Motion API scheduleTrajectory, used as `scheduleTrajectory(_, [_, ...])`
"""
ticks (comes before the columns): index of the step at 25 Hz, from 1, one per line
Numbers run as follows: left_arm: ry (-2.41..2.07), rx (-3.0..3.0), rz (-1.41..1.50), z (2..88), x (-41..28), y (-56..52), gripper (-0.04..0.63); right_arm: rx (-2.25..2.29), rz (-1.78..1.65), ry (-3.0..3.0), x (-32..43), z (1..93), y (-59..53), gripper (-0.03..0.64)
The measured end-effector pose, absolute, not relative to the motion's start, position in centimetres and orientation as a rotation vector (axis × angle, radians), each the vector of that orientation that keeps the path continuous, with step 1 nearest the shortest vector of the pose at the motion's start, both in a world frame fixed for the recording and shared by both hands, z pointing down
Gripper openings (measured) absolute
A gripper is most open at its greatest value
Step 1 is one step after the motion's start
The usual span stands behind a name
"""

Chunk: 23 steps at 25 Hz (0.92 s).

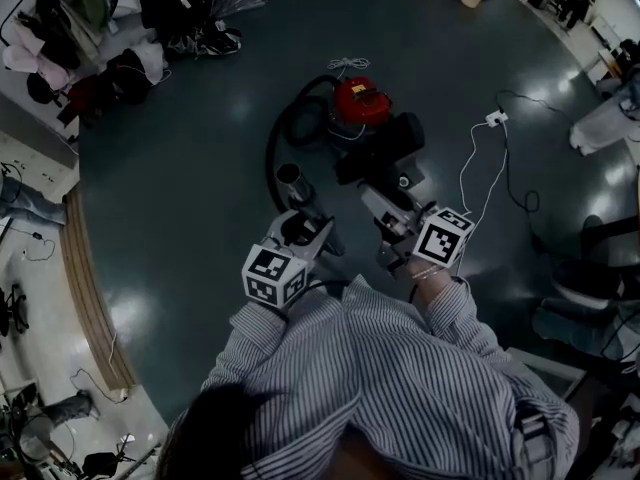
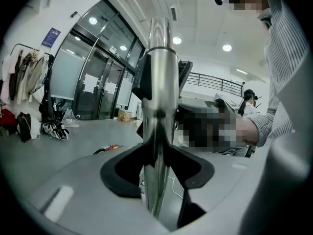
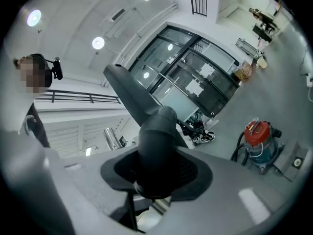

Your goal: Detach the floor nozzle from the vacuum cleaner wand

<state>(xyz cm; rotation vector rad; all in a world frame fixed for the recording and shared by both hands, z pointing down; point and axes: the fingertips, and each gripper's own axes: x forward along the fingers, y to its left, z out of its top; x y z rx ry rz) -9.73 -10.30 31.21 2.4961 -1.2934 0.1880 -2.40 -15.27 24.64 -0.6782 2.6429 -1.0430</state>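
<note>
Detachment stage: left gripper (image 2: 156,163) clenched on wand (image 2: 159,82); right gripper (image 3: 156,173) clenched on floor nozzle (image 3: 155,133) neck (parts apparently already separate). Next: lower nozzle gently, wand held steady.

Left gripper (image 1: 303,231) clamps wand (image 2: 159,82); right gripper (image 1: 396,231) clamps nozzle neck (image 3: 156,146)

Looking down from the head view: canister (image 1: 362,103) sits on the floor (image 1: 200,188) at 12 o'clock, with the hose (image 1: 285,118) looping off to its left. The wand (image 1: 294,181) is at 11, between the left gripper (image 2: 159,168) jaws. The floor nozzle (image 3: 132,94) is at 1, its neck between the right gripper (image 3: 156,173) jaws. There's a cable (image 1: 480,163) at 2 and shoes (image 1: 215,43) at 10.
</note>
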Motion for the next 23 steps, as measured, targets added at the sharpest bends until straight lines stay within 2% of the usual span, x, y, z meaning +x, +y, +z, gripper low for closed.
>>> scheduleTrajectory(23, [-1.187,2.537,0.245,32.9,-6.5,-11.8,0.181,-0.646,-1.007,2.670,-1.3,24.8,-16.2,0.160])
